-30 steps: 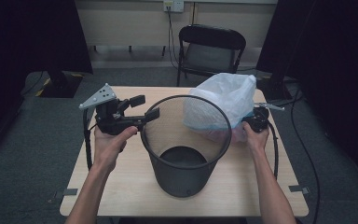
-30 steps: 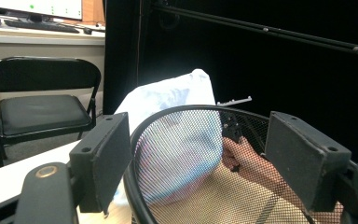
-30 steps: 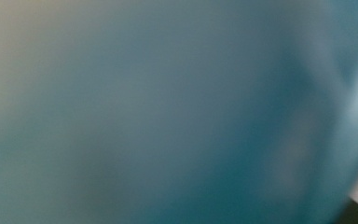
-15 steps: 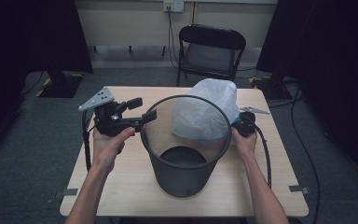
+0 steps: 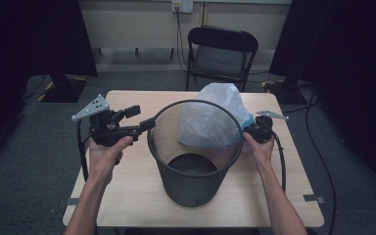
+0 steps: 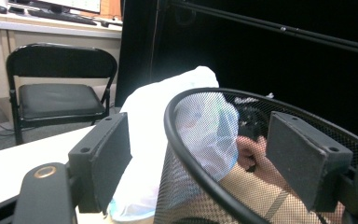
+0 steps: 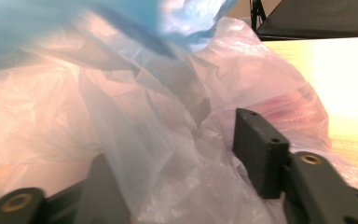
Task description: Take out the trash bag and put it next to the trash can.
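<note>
A black mesh wastebasket [image 5: 196,181] stands upright in the middle of the wooden table [image 5: 127,205]. My left gripper [image 5: 149,125] reaches its left rim. In the left gripper view the rim of the wastebasket [image 6: 205,196] runs between the jaws of my left gripper [image 6: 196,135], with a gap beside the left pad. A white plastic bag [image 5: 218,98] with a bluish edge leans on the basket's far right side. My right gripper [image 5: 248,133] is at the bag's right. Its jaws have just been opening, and loose film of the bag [image 7: 121,116] lies between the jaws of my right gripper [image 7: 177,149].
A black folding chair [image 5: 220,49] stands behind the table's far edge. Cables trail from both grippers over the table sides. Dark curtains hang at left and right. Bare tabletop lies in front of the basket.
My right hand has moved left toward the basket, bringing the bag with it. The bag now sits lower and closer against the far right rim. The left hand has stayed put.
</note>
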Motion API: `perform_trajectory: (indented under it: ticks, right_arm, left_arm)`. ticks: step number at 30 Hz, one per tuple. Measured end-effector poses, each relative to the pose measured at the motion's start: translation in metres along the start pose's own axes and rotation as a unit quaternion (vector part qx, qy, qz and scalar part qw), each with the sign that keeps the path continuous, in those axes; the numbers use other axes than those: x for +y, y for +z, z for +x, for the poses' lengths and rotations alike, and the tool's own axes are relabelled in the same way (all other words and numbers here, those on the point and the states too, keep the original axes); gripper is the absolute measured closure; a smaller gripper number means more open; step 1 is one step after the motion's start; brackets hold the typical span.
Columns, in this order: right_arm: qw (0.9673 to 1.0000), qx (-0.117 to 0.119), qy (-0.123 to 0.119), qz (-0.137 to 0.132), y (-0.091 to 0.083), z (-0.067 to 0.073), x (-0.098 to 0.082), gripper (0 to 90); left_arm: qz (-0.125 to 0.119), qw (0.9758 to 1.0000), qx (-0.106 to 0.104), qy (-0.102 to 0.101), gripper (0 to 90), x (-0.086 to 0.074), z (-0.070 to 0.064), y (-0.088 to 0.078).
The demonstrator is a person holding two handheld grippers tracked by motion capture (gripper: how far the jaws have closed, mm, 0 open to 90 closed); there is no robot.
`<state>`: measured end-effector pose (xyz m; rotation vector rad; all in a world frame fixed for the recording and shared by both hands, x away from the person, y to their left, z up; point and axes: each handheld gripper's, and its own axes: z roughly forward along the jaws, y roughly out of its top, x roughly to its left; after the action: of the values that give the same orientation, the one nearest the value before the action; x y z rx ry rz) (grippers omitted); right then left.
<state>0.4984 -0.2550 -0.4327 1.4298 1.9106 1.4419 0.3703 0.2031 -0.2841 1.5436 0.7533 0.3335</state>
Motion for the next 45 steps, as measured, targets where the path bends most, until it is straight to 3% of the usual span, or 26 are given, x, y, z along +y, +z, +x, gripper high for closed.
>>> perform_trajectory:
  ticks: [6,9,11,14,19,22,25,28,34,37,40,42,43,45]
  right_arm:
    - [0.9999,0.004,-0.006,-0.012,-0.02,0.001,0.006,40.3]
    - [0.9998,0.008,-0.01,-0.016,-0.029,0.002,0.009,39.3]
    - [0.9997,0.01,-0.016,-0.017,-0.034,0.004,0.01,38.7]
    - [0.9993,0.02,-0.021,-0.022,-0.043,0.006,0.013,37.6]
    - [0.999,0.03,-0.015,-0.029,-0.056,0.005,0.019,35.1]
    - [0.9981,0.042,0.009,-0.043,-0.06,0.003,0.022,33.9]
    - [0.9982,0.047,0.007,-0.037,-0.057,0.005,0.025,32.4]
    - [0.9981,0.046,0.015,-0.038,-0.052,0.007,0.03,29.5]
    - [0.9995,0.022,0.019,-0.014,-0.037,0.008,0.037,21.3]
    - [0.9992,0.02,0.03,-0.018,-0.027,0.01,0.037,17.2]
    - [0.9994,0.021,0.026,0.009,-0.016,0.013,0.037,15.3]
    - [0.9994,0.007,0.025,0.023,-0.011,0.015,0.037,15.3]
    - [0.9996,0.0,0.021,0.019,-0.01,0.017,0.037,15.3]
    - [0.9995,0.016,0.028,0.0,-0.012,0.02,0.038,15.4]
  left_arm:
    - [0.003,0.9999,0.006,-0.01,21.3,-0.006,0.004,-0.003]
    - [0.0,0.9996,-0.005,-0.026,21.4,-0.011,0.006,-0.002]
    - [0.009,0.9998,0.012,-0.011,21.7,-0.014,0.006,-0.001]
    - [0.014,0.9997,0.015,-0.012,21.6,-0.017,0.007,-0.002]
    - [0.003,0.9994,0.022,-0.025,21.3,-0.021,0.012,-0.009]
    - [0.008,0.9991,0.036,-0.018,21.3,-0.024,0.014,-0.011]
    - [0.015,0.9988,0.044,-0.018,21.3,-0.03,0.017,-0.013]
    - [0.022,0.9981,0.049,-0.03,21.2,-0.04,0.025,-0.016]
    - [0.043,0.9958,0.062,-0.053,21.4,-0.071,0.038,-0.02]
    - [0.061,0.9943,0.067,-0.058,21.4,-0.086,0.042,-0.02]
    - [0.083,0.9928,0.069,-0.053,21.3,-0.097,0.043,-0.018]
    - [0.089,0.9922,0.069,-0.054,21.1,-0.104,0.043,-0.018]
    - [0.093,0.9918,0.07,-0.053,21.1,-0.108,0.043,-0.018]
    - [0.106,0.9902,0.073,-0.053,21.1,-0.117,0.043,-0.017]
